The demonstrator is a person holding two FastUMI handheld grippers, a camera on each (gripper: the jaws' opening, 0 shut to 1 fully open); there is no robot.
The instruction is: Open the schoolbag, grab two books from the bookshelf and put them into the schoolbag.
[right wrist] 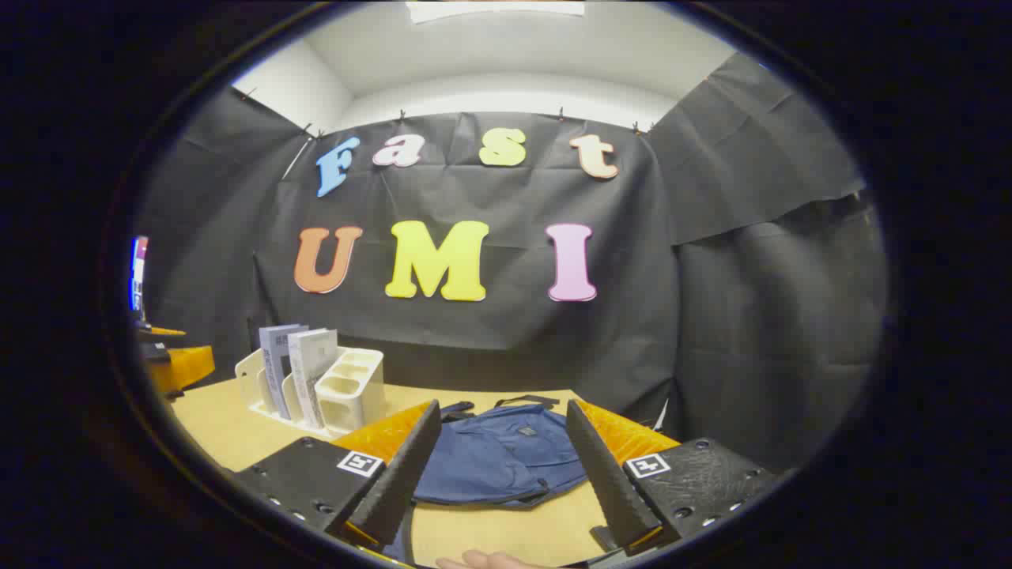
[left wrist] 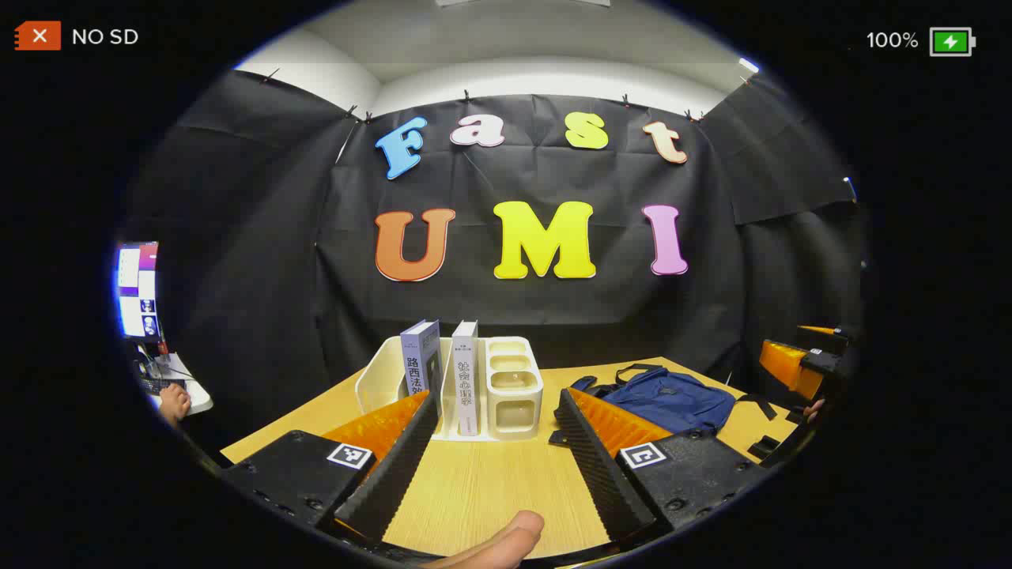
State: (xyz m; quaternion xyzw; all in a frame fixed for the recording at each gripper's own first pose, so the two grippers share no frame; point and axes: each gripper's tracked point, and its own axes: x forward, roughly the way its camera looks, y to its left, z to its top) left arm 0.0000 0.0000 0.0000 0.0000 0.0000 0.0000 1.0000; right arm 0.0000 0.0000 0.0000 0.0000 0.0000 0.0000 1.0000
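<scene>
On the wooden table [left wrist: 482, 490] a white bookshelf [left wrist: 514, 387] stands with two books [left wrist: 447, 375] upright in it (side by side, spines facing out). To its right the blue schoolbag [right wrist: 502, 454] lies flat, apparently closed. The left gripper [left wrist: 496, 431] hovers before the bookshelf, fingers spread and holding nothing. The right gripper [right wrist: 502, 446] hangs over the schoolbag, fingers also apart, not touching it.

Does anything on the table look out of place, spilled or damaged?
Nothing stands out. Two books stand upright in the white bookshelf, and the blue schoolbag lies flat and closed on the table. Left gripper and right gripper are open.
</scene>
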